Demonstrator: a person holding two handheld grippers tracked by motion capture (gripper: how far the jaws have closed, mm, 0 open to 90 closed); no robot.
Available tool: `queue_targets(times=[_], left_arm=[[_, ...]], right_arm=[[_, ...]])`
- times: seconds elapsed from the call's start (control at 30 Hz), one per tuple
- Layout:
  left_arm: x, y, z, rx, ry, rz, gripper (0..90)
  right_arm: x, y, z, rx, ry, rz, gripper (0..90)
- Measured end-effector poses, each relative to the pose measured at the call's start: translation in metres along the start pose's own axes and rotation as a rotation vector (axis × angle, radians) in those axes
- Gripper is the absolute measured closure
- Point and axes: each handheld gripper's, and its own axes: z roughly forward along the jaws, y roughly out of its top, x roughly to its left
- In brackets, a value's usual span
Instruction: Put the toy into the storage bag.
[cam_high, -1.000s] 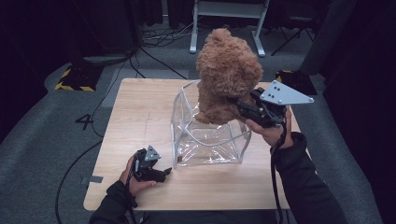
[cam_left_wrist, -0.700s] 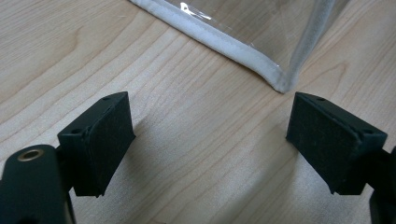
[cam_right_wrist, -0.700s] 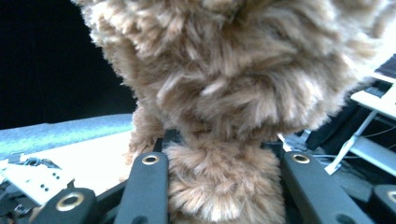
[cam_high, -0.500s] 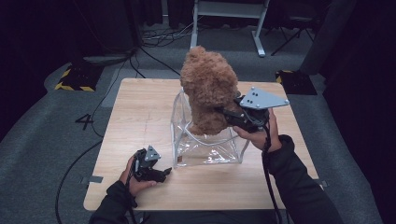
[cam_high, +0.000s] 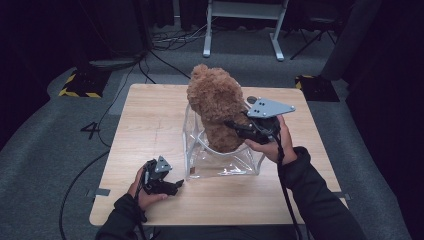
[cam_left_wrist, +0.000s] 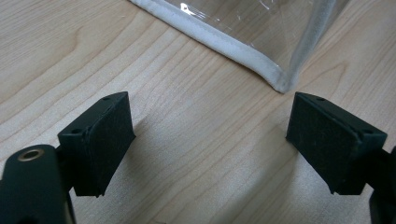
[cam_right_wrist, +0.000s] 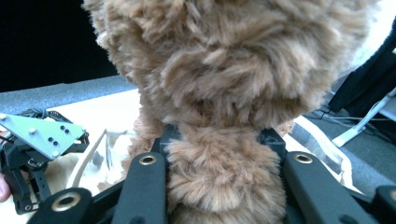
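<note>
Standing in the clear bag (cam_high: 225, 162) at mid-table (cam_high: 150, 115), the bear (cam_high: 215, 107) is resting its lower half inside, with its upper half rising above the rim. Its long axis is running nearly upright, leaning slightly toward the far left. Your right gripper (cam_high: 234, 125) is grasping the bear's body from the right, fur bulging between the jaws in the right gripper view; the jaws have just been easing apart a little while still pinching fur. Your left gripper (cam_high: 172, 186) is lying near the bag's near-left corner, released and wide, with bare wood between its pads (cam_left_wrist: 100, 140). Fur is hiding the right pads.
</note>
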Motion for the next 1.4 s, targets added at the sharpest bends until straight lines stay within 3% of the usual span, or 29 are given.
queue_targets(times=[0.3,0.53,1.03,1.4], left_arm=[[0.000,0.000,0.000,0.000,-0.001,0.001,14.7],[0.000,0.000,0.000,0.001,-0.001,0.001,14.8],[0.000,0.000,0.000,-0.001,0.000,0.004,14.9],[0.000,0.000,0.000,-0.001,-0.001,0.003,14.8]], right_arm=[[-0.003,-0.007,0.016,0.168,0.033,0.012,62.7],[-0.003,-0.009,0.021,0.245,0.047,0.034,61.3],[-0.011,-0.017,0.019,0.338,0.077,0.067,56.5],[-0.016,-0.019,0.015,0.360,0.080,0.092,58.5]])
